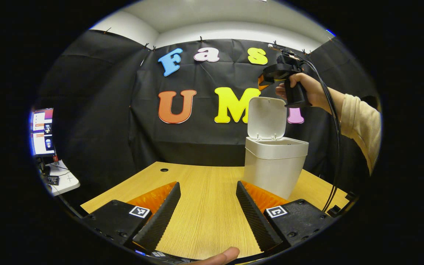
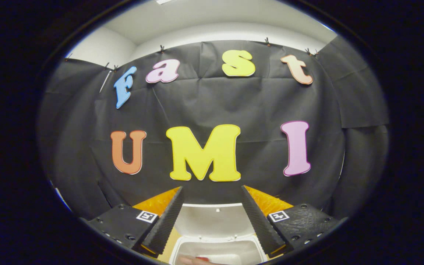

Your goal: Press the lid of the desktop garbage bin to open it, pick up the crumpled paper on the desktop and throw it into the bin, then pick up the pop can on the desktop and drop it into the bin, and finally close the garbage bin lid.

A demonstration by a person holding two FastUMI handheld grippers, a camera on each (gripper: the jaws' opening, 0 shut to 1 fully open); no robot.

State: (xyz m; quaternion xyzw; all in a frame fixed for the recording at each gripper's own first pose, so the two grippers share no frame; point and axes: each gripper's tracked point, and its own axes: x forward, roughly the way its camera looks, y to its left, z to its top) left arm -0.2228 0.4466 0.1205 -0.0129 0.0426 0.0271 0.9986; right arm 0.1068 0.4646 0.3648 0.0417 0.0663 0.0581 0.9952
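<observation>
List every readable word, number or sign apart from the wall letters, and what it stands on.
Bin: no text visible.
Left tool, right tool: square coded markers, no words.
Monitor: too small to read.

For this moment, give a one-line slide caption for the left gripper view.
Right gripper held above the white bin, lid up, on the wooden desk.

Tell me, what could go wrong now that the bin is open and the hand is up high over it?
1. The right gripper hangs close by the raised lid; coming down carelessly, it might knock the lid or tip the light-looking bin.
2. Its cable dangles beside the bin and could snag the rim.
3. The bin sits near the table edge, so a hard push to close it might slide it off.
</observation>
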